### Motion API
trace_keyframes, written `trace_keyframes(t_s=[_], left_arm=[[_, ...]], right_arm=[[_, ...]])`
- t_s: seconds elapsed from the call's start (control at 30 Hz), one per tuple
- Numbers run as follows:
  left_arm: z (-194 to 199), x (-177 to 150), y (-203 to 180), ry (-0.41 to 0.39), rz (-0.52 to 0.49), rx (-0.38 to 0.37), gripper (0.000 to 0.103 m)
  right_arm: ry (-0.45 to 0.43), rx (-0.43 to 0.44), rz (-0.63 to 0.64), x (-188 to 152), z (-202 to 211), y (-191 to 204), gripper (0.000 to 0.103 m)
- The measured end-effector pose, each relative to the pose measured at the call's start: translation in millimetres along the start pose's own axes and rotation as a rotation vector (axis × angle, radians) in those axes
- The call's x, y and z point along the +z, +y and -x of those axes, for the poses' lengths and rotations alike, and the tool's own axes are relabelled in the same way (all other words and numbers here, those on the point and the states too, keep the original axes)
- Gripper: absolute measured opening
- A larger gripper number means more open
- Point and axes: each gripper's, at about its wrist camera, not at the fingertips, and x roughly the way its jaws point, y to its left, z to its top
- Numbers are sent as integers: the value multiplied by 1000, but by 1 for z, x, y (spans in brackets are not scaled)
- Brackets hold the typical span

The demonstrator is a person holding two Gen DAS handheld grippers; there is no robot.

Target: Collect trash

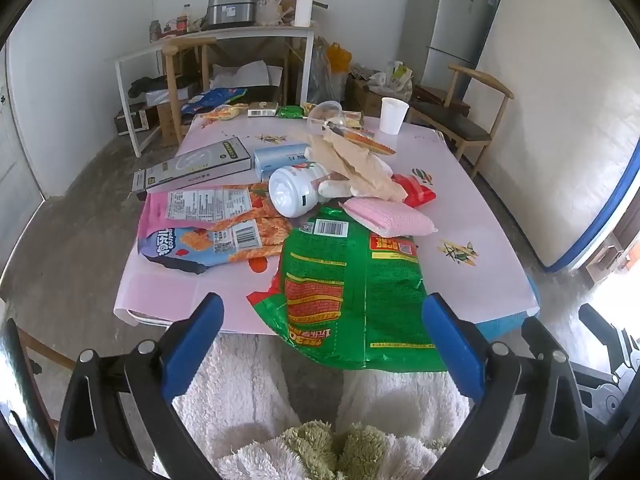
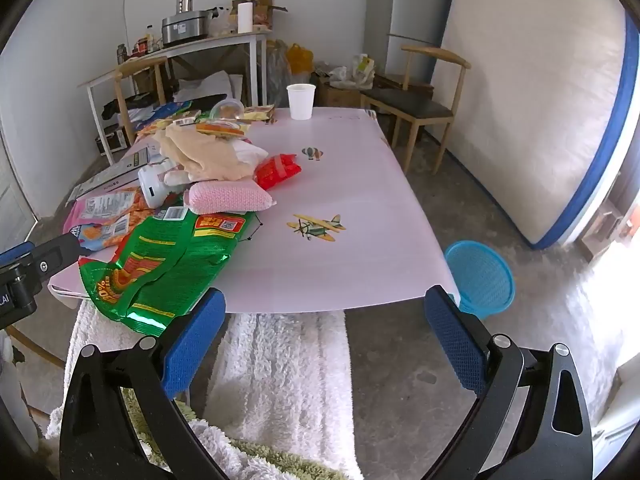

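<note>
A pile of trash lies on the pink table [image 1: 472, 208] [image 2: 340, 256]. A large green snack bag [image 1: 352, 288] [image 2: 160, 264] hangs over the near edge. Behind it are an orange and pink snack bag [image 1: 216, 224], a white bottle [image 1: 294, 192] on its side, a pink sponge [image 1: 388, 218] [image 2: 228, 198], a red wrapper [image 1: 416, 190] [image 2: 278, 170], crumpled brown paper [image 1: 360, 162] [image 2: 204, 154], a flat box [image 1: 196, 168] and a white paper cup [image 1: 393, 115] [image 2: 301, 101]. My left gripper [image 1: 322, 320] is open, just short of the green bag. My right gripper [image 2: 326, 312] is open, empty, at the table's near edge.
A blue mesh basket [image 2: 480, 278] stands on the floor at the table's right near corner. A wooden chair [image 2: 420, 108] stands at the far right. A white side table [image 1: 224, 40] with kitchenware is against the back wall. A mattress [image 2: 532, 120] leans on the right wall.
</note>
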Motion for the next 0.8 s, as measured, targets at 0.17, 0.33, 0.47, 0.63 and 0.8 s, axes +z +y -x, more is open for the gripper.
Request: trace_keyframes(t_s=[0.17,0.33,0.47,0.63,0.8], left_arm=[[-4,-2,-4,17,-26,0,97],[-4,-2,-4,17,-25,-1,97],[-4,-2,-4,18,-25,-1,97],[-4,-2,-4,20,-25,0,97],[-4,-2,-4,20,-25,-1,97]], right_arm=[[-1,-3,3,0,0,0,95],[-1,-2,2,0,0,0,95],[-3,-1,5,0,1,1,95],[0,-2,2,0,0,0,95],[-2,-2,2,0,0,0,95]])
